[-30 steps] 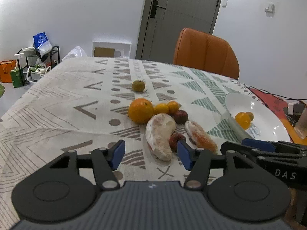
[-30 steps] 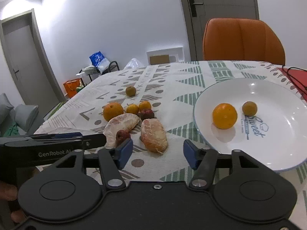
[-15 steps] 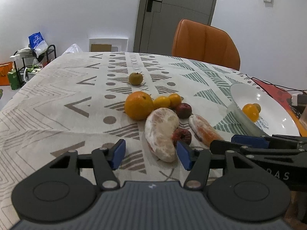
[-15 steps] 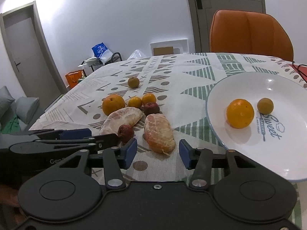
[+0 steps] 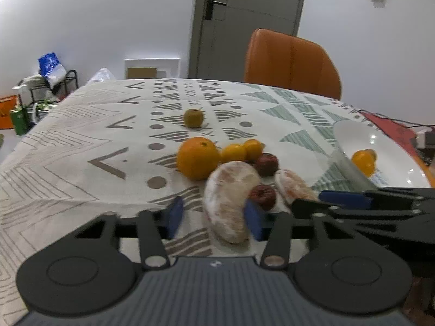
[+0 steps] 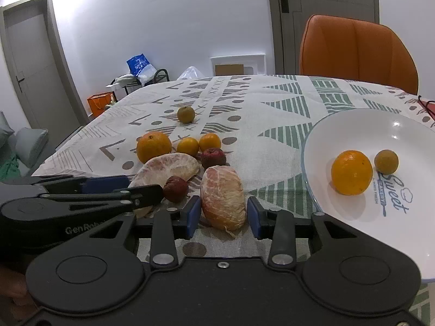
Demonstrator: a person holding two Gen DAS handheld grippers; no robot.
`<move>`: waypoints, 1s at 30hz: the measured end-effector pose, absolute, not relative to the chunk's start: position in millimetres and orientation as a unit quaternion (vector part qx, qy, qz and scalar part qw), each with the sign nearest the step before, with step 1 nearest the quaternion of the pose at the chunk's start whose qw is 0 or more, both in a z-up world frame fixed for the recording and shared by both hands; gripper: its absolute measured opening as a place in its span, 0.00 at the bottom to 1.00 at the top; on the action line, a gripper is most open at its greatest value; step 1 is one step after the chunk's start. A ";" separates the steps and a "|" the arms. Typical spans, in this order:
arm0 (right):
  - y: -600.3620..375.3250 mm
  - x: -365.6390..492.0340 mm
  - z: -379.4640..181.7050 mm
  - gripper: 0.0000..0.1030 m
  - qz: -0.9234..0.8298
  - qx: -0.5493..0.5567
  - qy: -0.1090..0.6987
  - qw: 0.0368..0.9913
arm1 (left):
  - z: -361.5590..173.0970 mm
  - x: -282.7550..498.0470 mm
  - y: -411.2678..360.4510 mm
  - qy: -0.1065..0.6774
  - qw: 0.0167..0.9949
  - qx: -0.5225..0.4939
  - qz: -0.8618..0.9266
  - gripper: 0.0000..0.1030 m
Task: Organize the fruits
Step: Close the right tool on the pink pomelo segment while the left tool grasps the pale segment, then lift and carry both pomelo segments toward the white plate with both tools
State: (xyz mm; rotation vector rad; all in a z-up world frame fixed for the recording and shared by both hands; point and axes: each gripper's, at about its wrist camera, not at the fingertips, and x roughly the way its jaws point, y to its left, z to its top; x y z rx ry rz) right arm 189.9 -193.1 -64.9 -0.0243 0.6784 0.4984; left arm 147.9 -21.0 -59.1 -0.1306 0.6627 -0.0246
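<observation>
Between the fingers (image 6: 193, 214), pale peeled pomelo segment (image 6: 223, 200)

Both handheld tools are matte black plastic with blue pads on the fingertips — the left gripper (image 5: 213, 218) has a ribbed grey panel at its base, the right gripper (image 6: 222, 216) a plain black one with a small screw at its centre. Each carries two round black discs with raised inner circles and silver pivot screws on the finger links. White "GenRobot" lettering — partly hidden — marks the left tool's side.

Bright indoor light, fisheye-warped edges
</observation>
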 end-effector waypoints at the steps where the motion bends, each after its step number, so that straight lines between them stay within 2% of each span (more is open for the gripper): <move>1: -193.1 189.7 -64.9 0.36 0.241 -0.013 0.329 0.913 | -58.8 147.6 -20.6 0.326 0.942 -0.071 -0.020 0.28; 5: -194.0 188.4 -64.7 0.33 0.239 -0.009 0.331 0.913 | -57.7 145.4 -19.7 0.329 0.941 -0.076 -0.020 0.27; 20: -201.6 163.3 -64.0 0.33 0.238 0.004 0.335 0.911 | -52.1 114.7 -16.0 0.343 0.936 -0.080 -0.005 0.27; 22: -202.9 160.7 -63.6 0.37 0.240 0.004 0.336 0.911 | -52.2 112.2 -18.3 0.343 0.937 -0.071 -0.007 0.29; 25: -202.8 160.1 -63.7 0.47 0.239 0.005 0.332 0.912 | -53.4 112.6 -22.4 0.340 0.939 -0.056 -0.008 0.34; 28: -201.9 163.2 -64.0 0.47 0.238 0.003 0.331 0.913 | -53.6 118.1 -24.6 0.340 0.939 -0.049 -0.009 0.40; 30: -201.8 166.0 -63.9 0.47 0.239 0.004 0.331 0.913 | -54.1 122.4 -25.0 0.340 0.939 -0.047 -0.007 0.40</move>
